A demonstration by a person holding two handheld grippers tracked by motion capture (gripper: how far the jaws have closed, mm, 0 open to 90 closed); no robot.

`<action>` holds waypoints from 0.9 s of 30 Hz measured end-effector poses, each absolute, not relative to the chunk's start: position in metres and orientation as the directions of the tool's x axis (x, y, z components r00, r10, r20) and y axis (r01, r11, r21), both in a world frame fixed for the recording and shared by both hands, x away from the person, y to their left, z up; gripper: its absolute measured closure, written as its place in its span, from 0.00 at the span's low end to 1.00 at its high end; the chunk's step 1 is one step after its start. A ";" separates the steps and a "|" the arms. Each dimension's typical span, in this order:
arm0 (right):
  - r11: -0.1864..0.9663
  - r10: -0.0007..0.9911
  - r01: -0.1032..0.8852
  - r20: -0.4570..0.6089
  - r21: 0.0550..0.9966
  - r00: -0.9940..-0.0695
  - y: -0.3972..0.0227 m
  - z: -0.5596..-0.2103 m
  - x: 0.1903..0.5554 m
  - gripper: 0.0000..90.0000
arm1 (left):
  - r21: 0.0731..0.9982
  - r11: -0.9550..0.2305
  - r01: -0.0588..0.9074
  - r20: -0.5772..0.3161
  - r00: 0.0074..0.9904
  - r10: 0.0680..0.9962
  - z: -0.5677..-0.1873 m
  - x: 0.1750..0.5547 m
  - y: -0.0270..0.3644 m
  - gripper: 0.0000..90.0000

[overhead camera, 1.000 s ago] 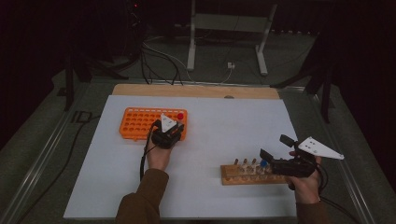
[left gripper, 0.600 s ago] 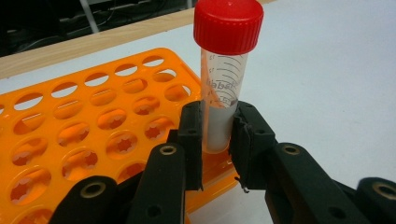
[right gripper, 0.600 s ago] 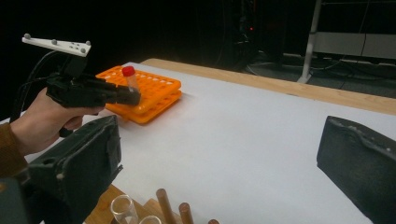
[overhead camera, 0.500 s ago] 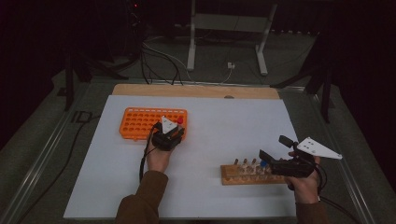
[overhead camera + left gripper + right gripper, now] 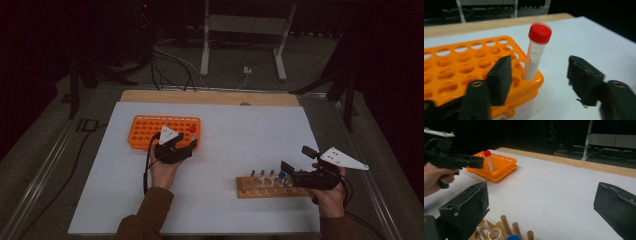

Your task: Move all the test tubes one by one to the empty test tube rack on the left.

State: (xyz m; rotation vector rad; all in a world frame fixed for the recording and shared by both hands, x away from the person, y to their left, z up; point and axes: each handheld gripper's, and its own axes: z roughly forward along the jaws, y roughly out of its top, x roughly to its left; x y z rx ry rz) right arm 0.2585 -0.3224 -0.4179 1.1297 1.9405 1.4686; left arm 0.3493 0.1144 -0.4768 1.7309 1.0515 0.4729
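An orange tube rack (image 5: 150, 131) (image 5: 461, 72) lies at the left of the white sheet. A red-capped tube (image 5: 192, 130) (image 5: 535, 57) leans in a hole at its near right corner. My left gripper (image 5: 187, 144) (image 5: 541, 80) sits just in front of it; its jaws have just been opening and stand apart on either side of the tube, not touching it. My right gripper (image 5: 296, 160) (image 5: 541, 207) hovers open over the right end of a wooden rack (image 5: 260, 187) (image 5: 509, 225), which holds clear tubes and one with a blue cap (image 5: 282, 175).
A white sheet (image 5: 225, 150) covers the table, with a wooden strip (image 5: 210, 97) along its far edge. Cables and a metal stand (image 5: 240, 45) lie on the dark floor beyond. Broad bare sheet separates the two racks.
The left gripper's jaws have opened off the red-capped tube, and the hand has drawn back a little toward the person. The tube stays in the orange rack. The right hand has kept still.
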 end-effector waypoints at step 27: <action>0.098 0.799 0.384 0.158 0.918 -0.580 -0.365 -0.439 0.232 0.51 | 0.938 -0.010 0.348 -0.170 0.483 0.859 -0.454 0.277 0.171 0.01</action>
